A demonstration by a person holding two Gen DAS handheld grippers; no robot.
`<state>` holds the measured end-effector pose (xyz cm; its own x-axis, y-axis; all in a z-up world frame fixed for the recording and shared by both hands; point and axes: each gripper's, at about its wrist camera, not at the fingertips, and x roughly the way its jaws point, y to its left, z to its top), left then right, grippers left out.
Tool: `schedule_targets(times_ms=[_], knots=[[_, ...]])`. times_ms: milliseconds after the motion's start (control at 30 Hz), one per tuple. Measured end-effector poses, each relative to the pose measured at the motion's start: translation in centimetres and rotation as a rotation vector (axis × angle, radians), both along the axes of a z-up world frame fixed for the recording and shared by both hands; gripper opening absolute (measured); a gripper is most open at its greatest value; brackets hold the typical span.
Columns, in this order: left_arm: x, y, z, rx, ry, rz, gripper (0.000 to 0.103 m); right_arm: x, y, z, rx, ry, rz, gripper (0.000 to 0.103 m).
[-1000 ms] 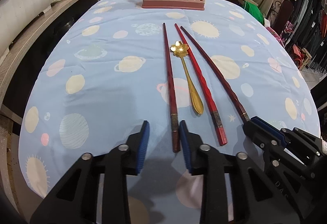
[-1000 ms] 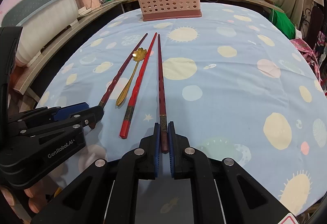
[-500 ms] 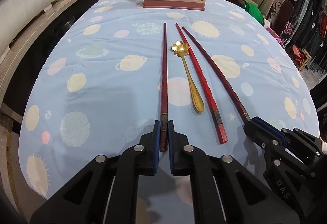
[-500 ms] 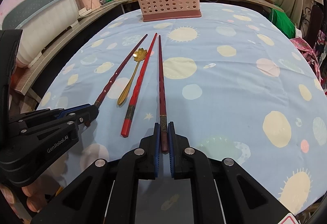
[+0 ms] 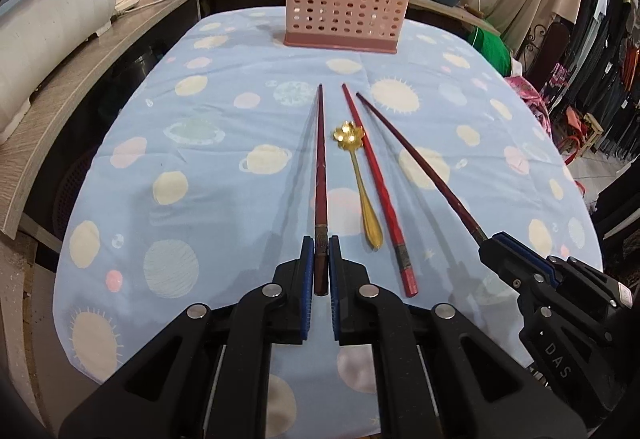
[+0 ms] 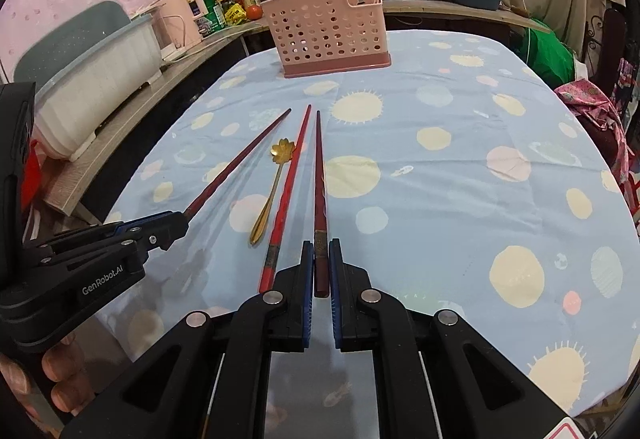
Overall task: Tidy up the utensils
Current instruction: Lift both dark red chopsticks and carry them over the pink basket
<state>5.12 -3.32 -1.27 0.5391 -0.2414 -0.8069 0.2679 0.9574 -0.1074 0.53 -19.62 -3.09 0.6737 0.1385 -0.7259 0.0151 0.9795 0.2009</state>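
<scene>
— What do the two tools look like?
— Both the left gripper (image 5: 321,259) and right gripper (image 6: 321,263) are matte black plastic with blue pads (image 5: 307,271) and round silver screws (image 5: 271,290). White lettering reads "GenRobot.AI" on the left, "DAS" on the right.
— Any skin?
— Bare fingers (image 6: 60,367) show under the left body.

Three long chopsticks: the left dark one (image 5: 320,175) and right dark one (image 6: 320,183) are pinched at their butts, tips pointing at the pink holder (image 5: 346,5). A red one (image 5: 376,187) and gold spoon (image 5: 358,175) (flower-shaped bowl) lie flat between them.
</scene>
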Motion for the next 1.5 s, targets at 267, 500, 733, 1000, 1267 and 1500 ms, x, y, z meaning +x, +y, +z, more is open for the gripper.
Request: schedule_targets(times_ms=[267,500,733,1000,1267,1500], knots=[[0.6,0.5,3.7,-0.023,-0.055,0.01,0.007,0.4,-1.7,3.8,0.015,-0.063,-0.04,0.008],[1.7,0.6,7.0,-0.038,-0.102,0.024,0.007,1.3,-3.3,7.4,0.036,-0.138,-0.063,0.008],[3.7,0.3,10.5,-0.039,-0.162,0.024,0.007,3.0,-5.1,10.8,0.057,-0.217,-0.084,0.007],[6.8,0.2,13.8,-0.063,-0.212,0.031,0.007,5.1,-6.4,14.1,0.031,-0.296,-0.101,0.007],[9.6,-0.5,16.2,-0.062,-0.239,0.032,0.007,7.8,-7.0,16.0,0.03,-0.336,-0.097,0.007],[12.2,-0.8,18.5,-0.088,-0.262,0.036,0.007,10.9,-7.8,18.5,0.063,-0.386,-0.092,0.007]])
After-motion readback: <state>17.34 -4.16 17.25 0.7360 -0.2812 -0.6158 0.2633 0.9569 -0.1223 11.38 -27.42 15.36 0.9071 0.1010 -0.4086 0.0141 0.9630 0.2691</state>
